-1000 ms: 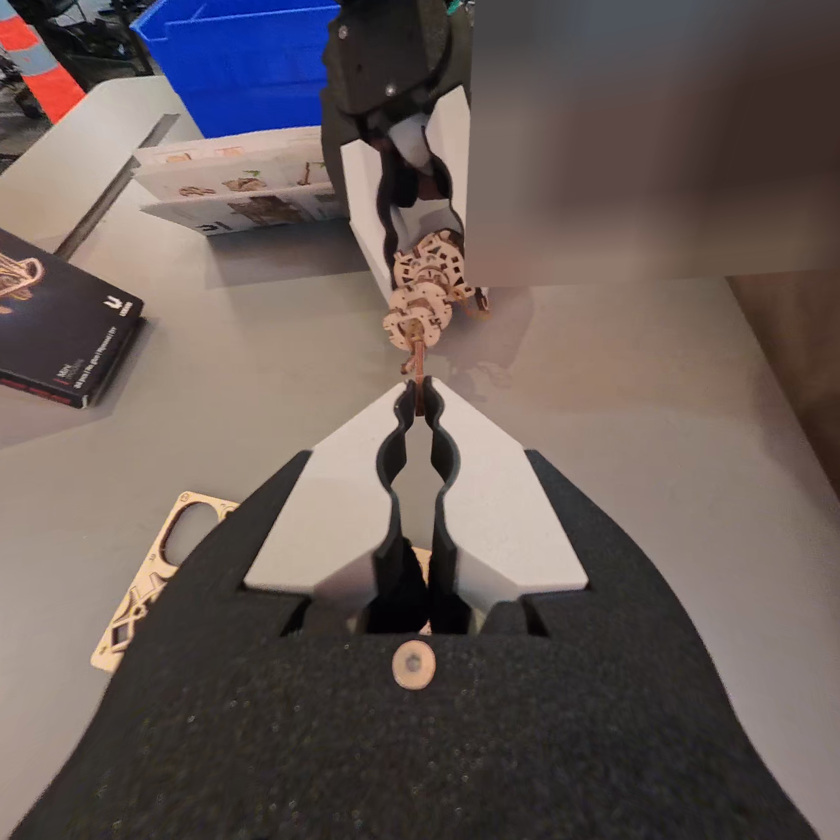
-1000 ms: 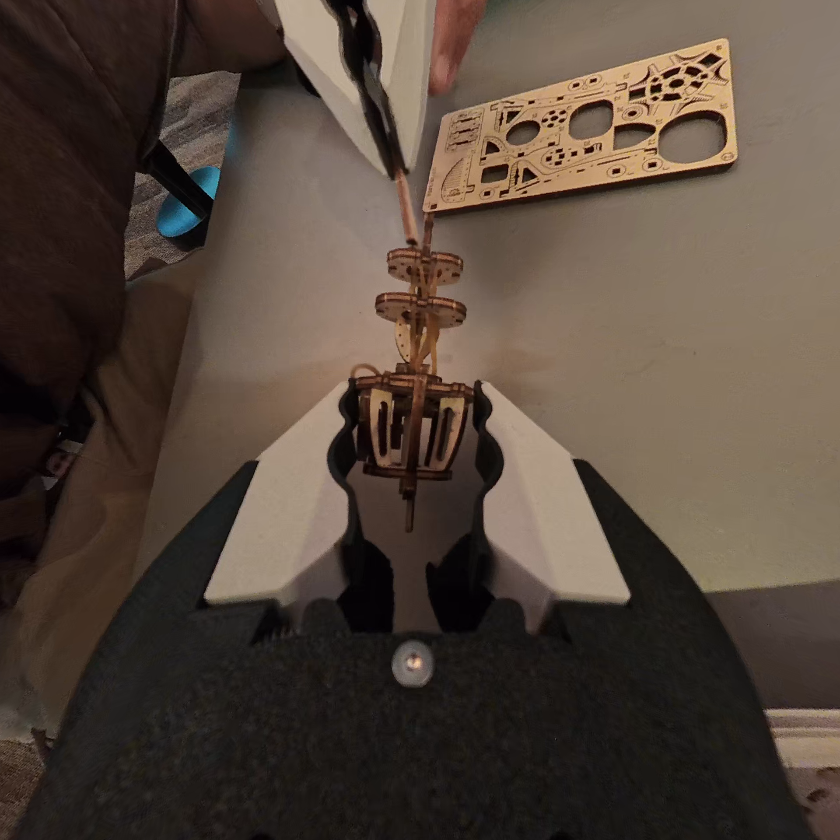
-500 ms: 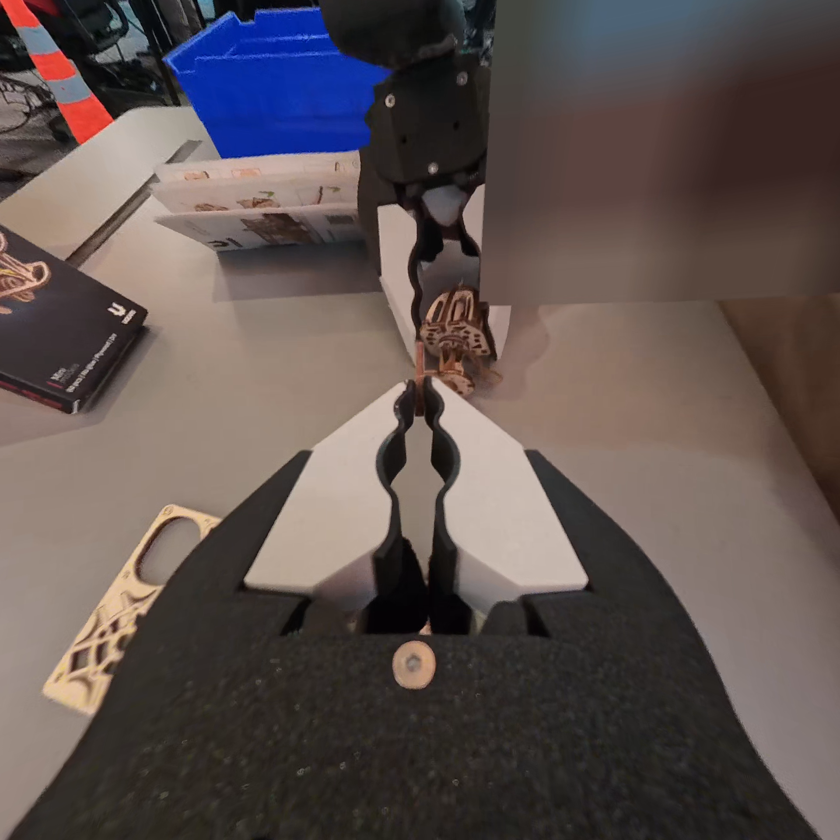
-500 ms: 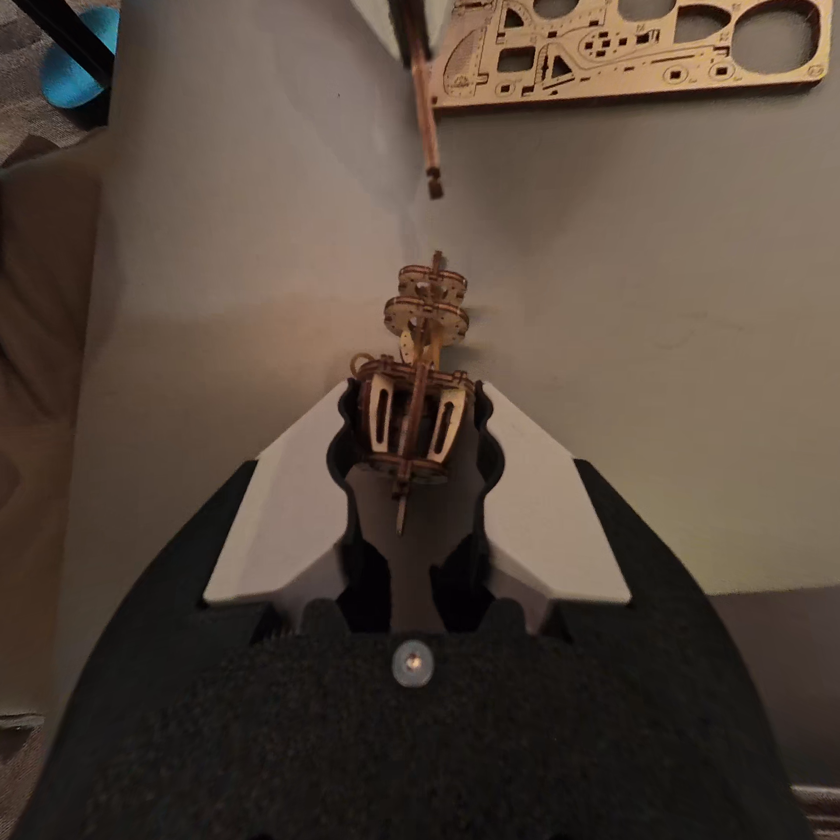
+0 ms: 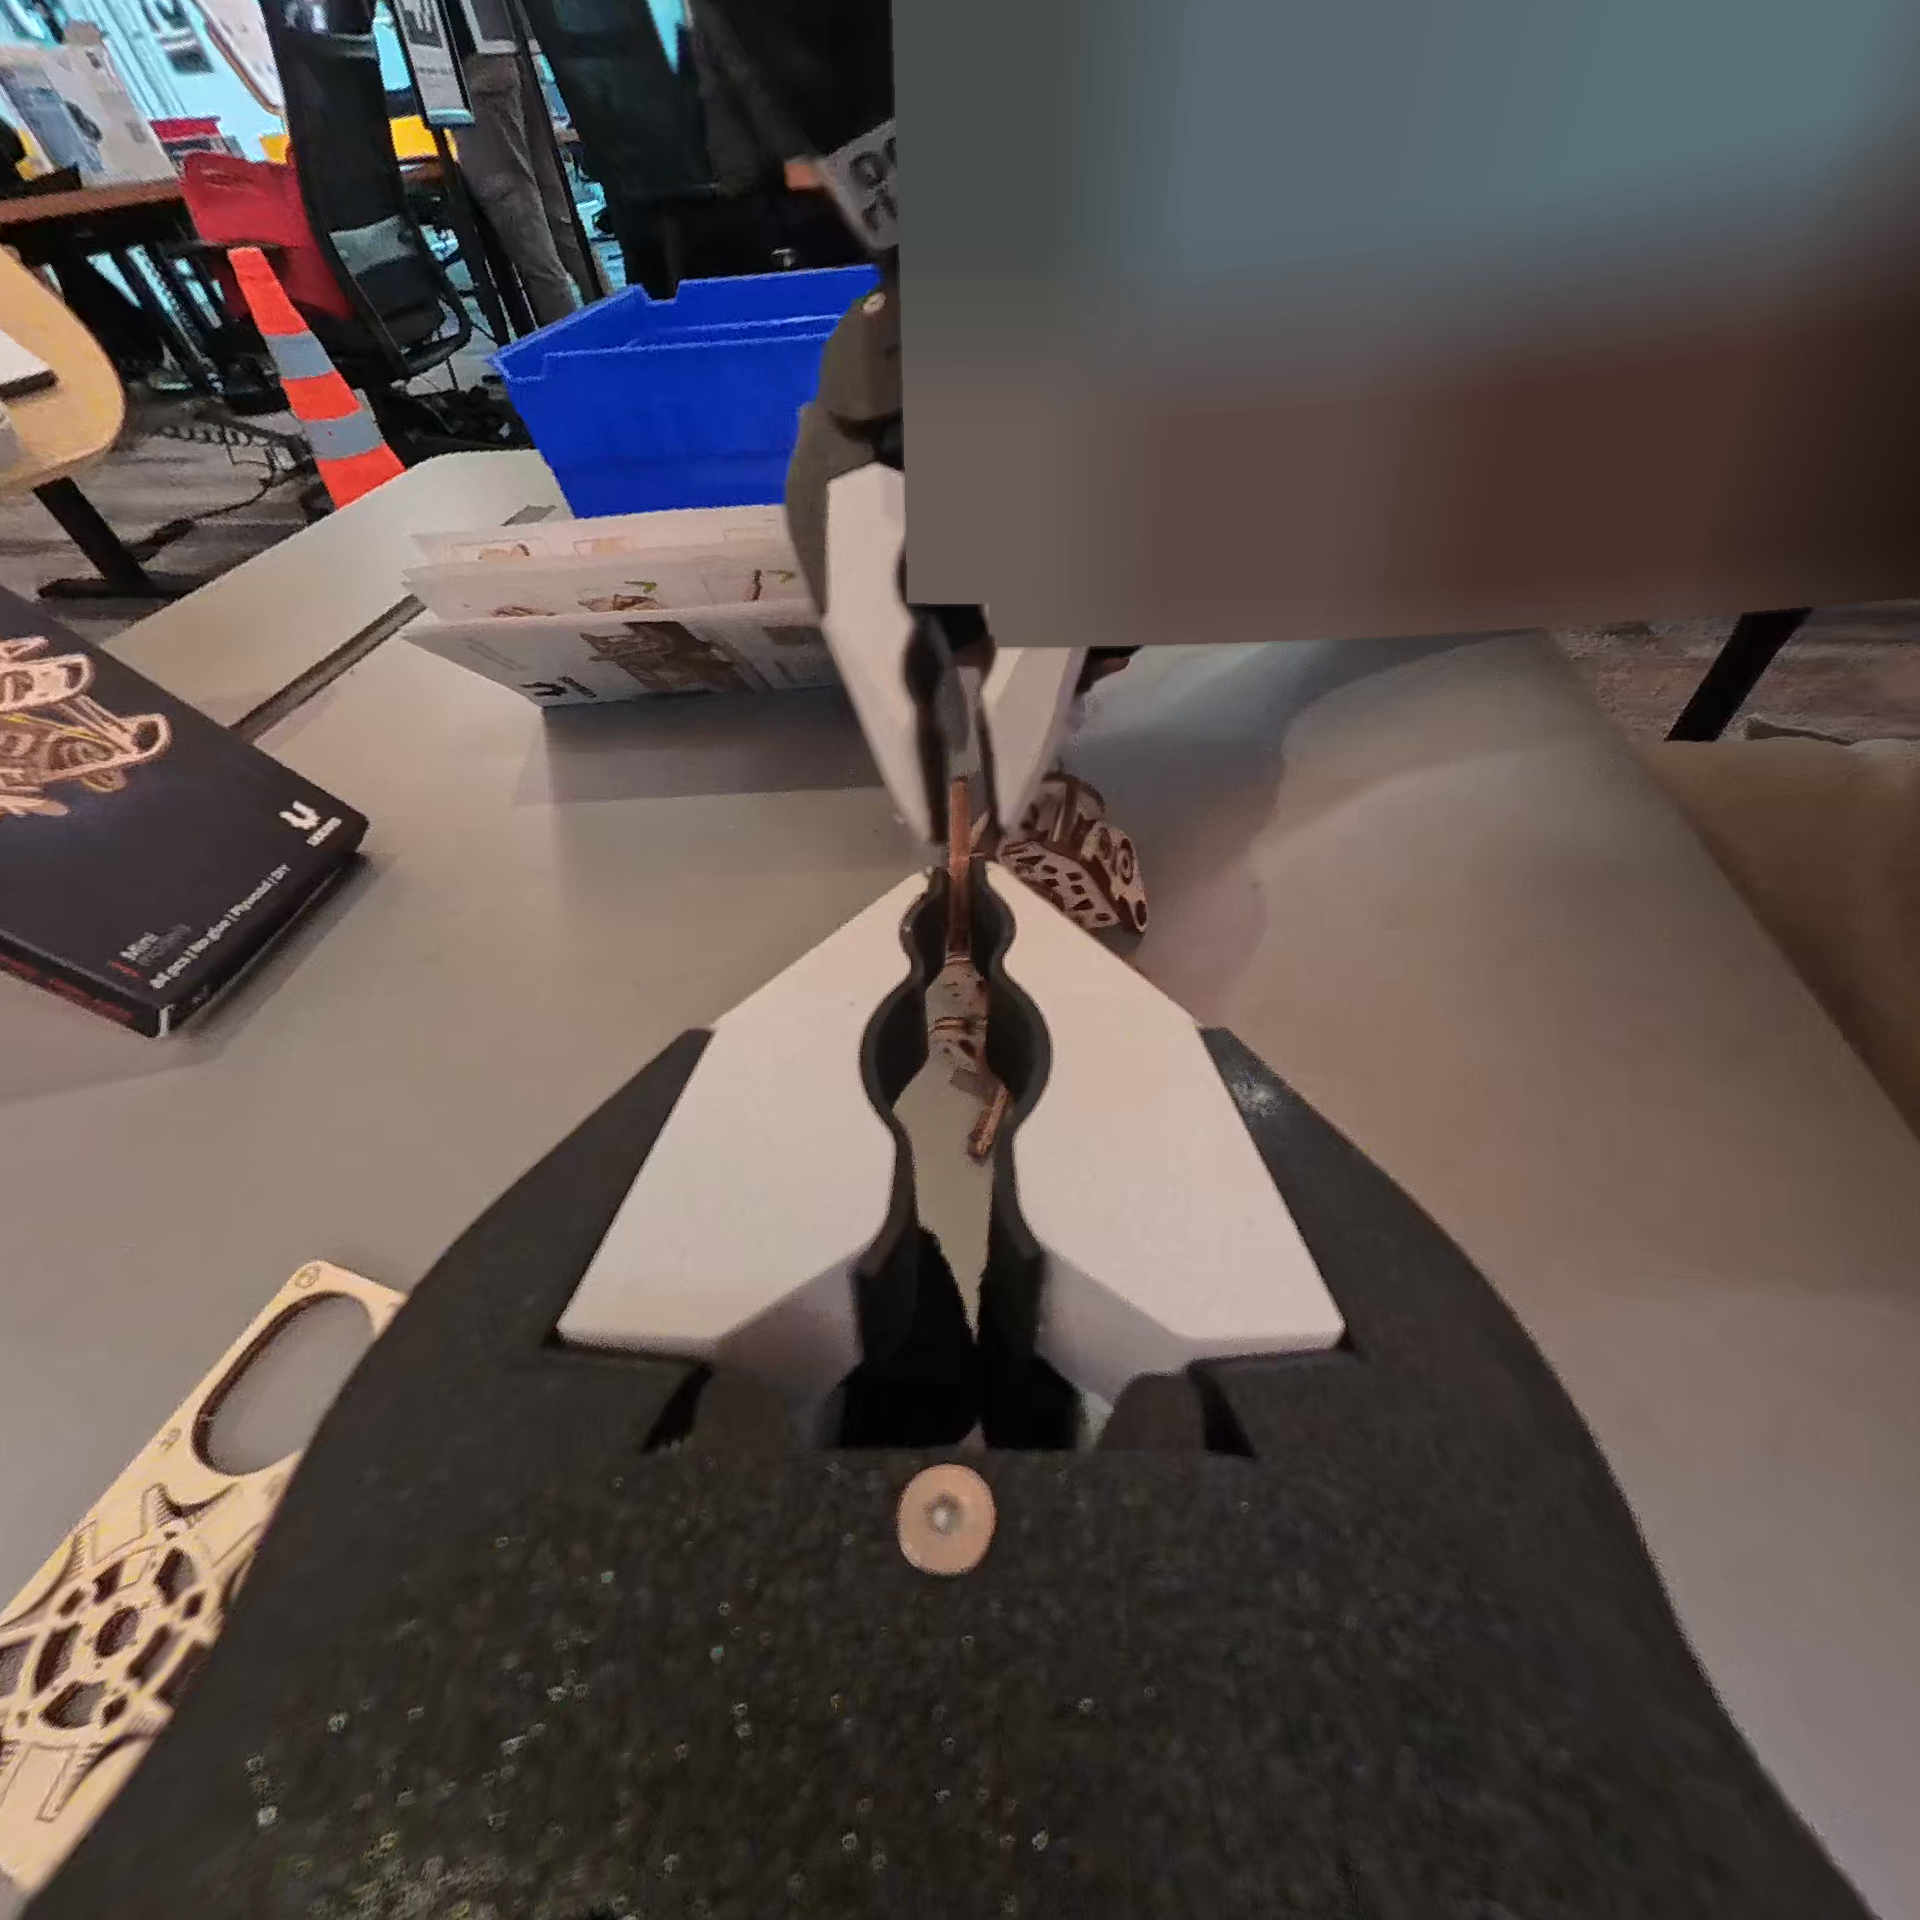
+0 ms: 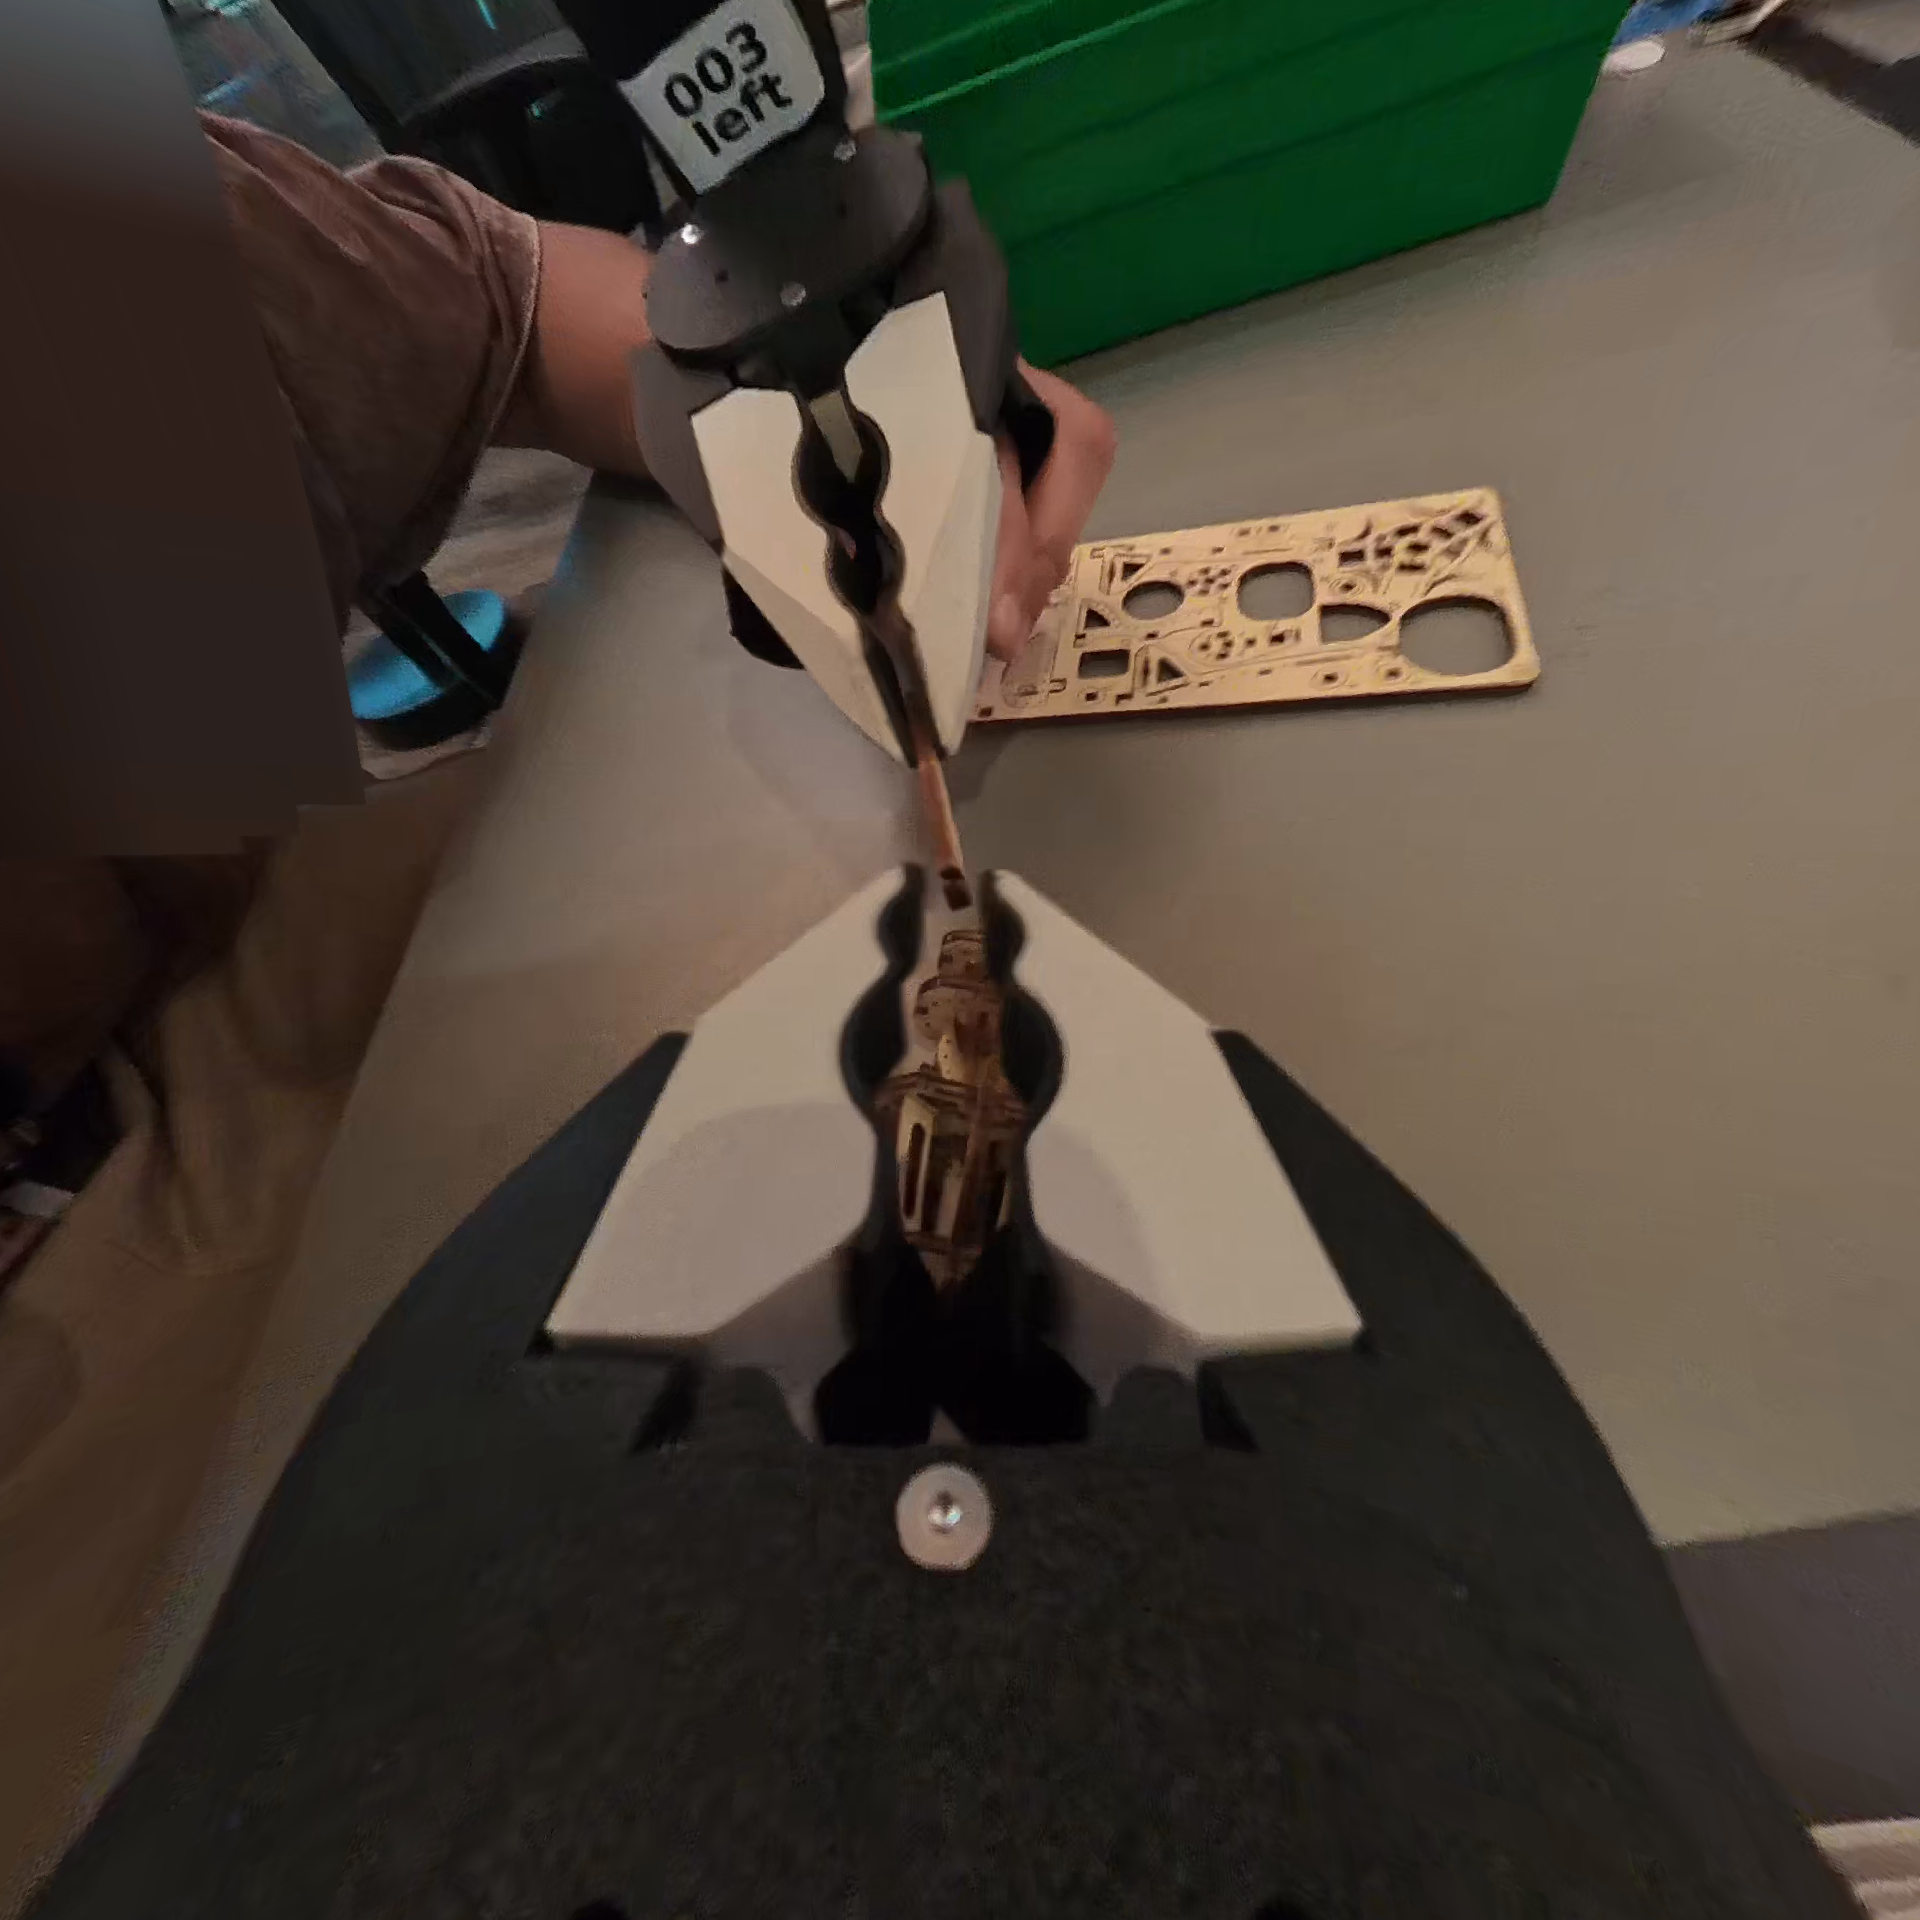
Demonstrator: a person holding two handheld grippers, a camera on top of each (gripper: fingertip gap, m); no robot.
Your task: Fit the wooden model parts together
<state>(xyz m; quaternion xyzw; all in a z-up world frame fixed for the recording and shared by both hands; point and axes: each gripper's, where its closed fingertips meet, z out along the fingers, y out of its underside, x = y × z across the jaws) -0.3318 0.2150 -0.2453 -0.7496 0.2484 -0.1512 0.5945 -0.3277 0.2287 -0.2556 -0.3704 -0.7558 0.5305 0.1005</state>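
Two grippers met above counter (image 6: 1455, 1039): my left fingers (image 6: 928, 750) clenched thin wooden stick (image 6: 940, 821), my right fingers (image 6: 951, 883) nearly closed over wooden model (image 6: 951, 1143), stick tip at right fingertips.

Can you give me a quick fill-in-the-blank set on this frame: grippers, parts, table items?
1. The left gripper is shut on a thin wooden ____.
2. The right gripper is shut on the wooden ____ assembly.
3. The cut-out wooden sheet lies flat in front of a ____ bin.
4. In the left wrist view, the bin behind the instruction sheets is ____.

Missing words: stick; model; green; blue
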